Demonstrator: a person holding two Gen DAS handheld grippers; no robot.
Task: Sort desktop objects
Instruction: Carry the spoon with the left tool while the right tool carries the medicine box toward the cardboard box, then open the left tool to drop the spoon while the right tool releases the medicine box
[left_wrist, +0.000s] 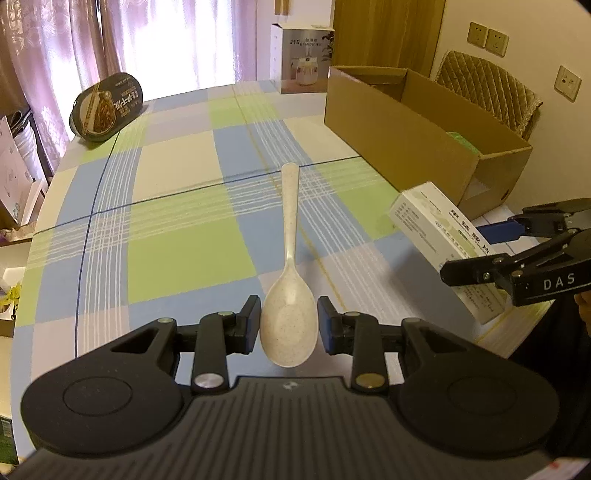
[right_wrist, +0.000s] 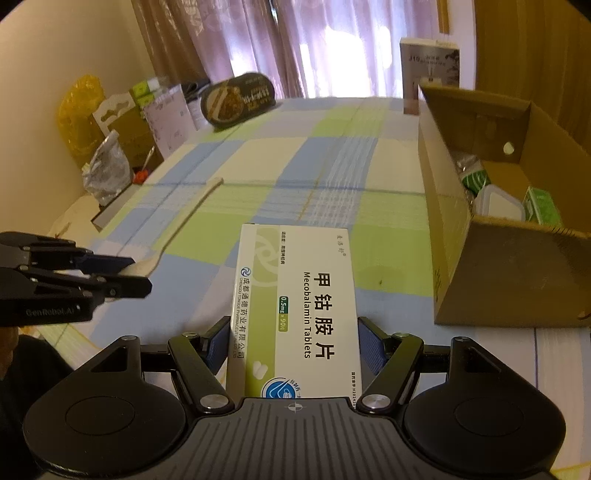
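A speckled cream spoon (left_wrist: 290, 229) points away from me, its bowl pinched between the pads of my left gripper (left_wrist: 289, 314), which is shut on it above the checked tablecloth (left_wrist: 177, 243). From the right wrist view the left gripper (right_wrist: 140, 275) sits at the left with the spoon (right_wrist: 184, 218) handle reaching out over the cloth. My right gripper (right_wrist: 293, 339) is shut on a white and green box of Mecobalamin tablets (right_wrist: 295, 280), held flat. That tablet box (left_wrist: 424, 221) and the right gripper (left_wrist: 469, 253) show at the right edge of the left wrist view.
An open cardboard box (right_wrist: 480, 266) stands at the table's right side (left_wrist: 406, 122), holding green packets and a plastic container. A black instant-meal bowl (left_wrist: 107, 107) leans at the far left, a humidifier carton (left_wrist: 303, 59) at the back. Bags and clutter (right_wrist: 107, 166) crowd the table's left edge.
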